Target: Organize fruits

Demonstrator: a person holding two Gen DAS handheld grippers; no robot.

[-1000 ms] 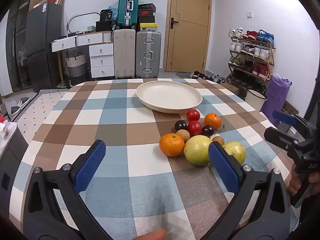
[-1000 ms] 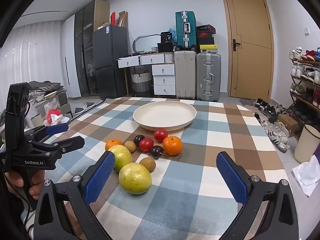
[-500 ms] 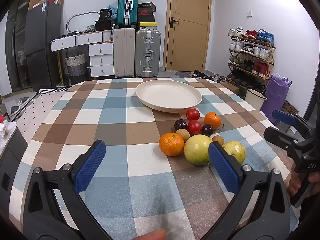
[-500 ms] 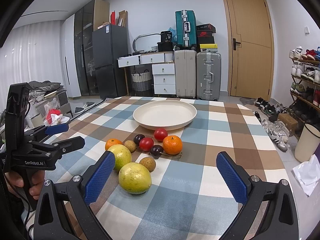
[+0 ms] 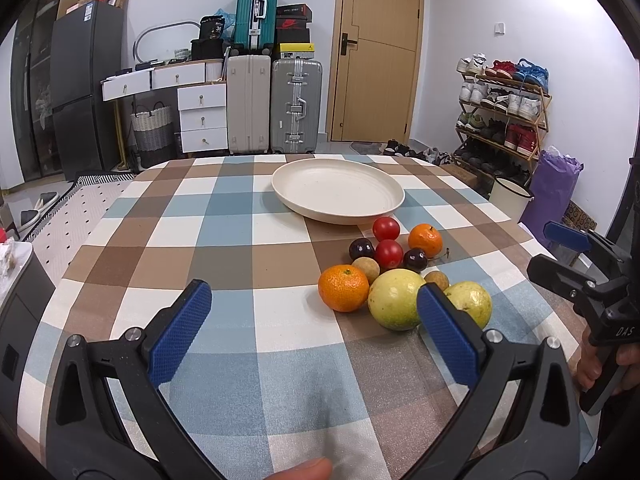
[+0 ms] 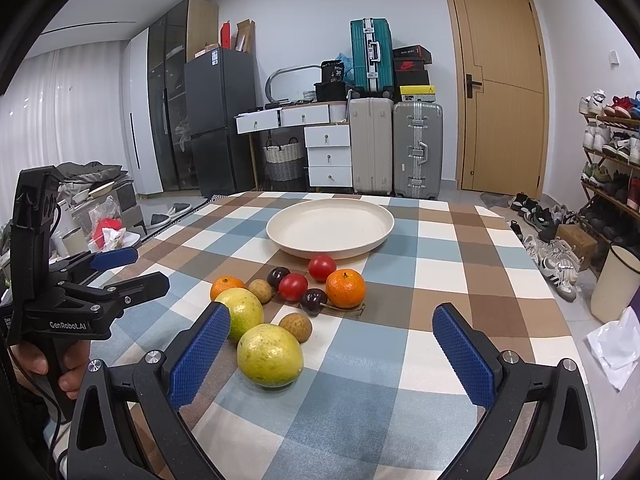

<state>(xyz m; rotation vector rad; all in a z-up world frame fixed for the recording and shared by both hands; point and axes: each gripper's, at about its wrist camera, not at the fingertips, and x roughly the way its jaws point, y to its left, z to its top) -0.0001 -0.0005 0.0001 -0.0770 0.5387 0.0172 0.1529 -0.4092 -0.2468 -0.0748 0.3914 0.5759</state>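
A cluster of fruit lies on the checked tablecloth in front of an empty cream plate (image 5: 338, 192) (image 6: 330, 224). It holds two yellow-green fruits (image 5: 396, 299) (image 6: 270, 354), two oranges (image 5: 343, 288) (image 6: 346, 288), two red tomatoes (image 5: 386, 229) (image 6: 322, 267), two dark plums and two small brown fruits. My left gripper (image 5: 314, 320) is open above the near table, left of the cluster. My right gripper (image 6: 330, 344) is open too, with the nearest yellow-green fruit just ahead of its left finger. Neither holds anything.
The table (image 5: 224, 240) ends at a rounded edge on the right, with a white bin (image 5: 510, 198) and a shoe rack (image 5: 502, 120) beyond. Suitcases (image 5: 274, 104), drawers and a door stand behind the table. A finger shows at the bottom of the left wrist view.
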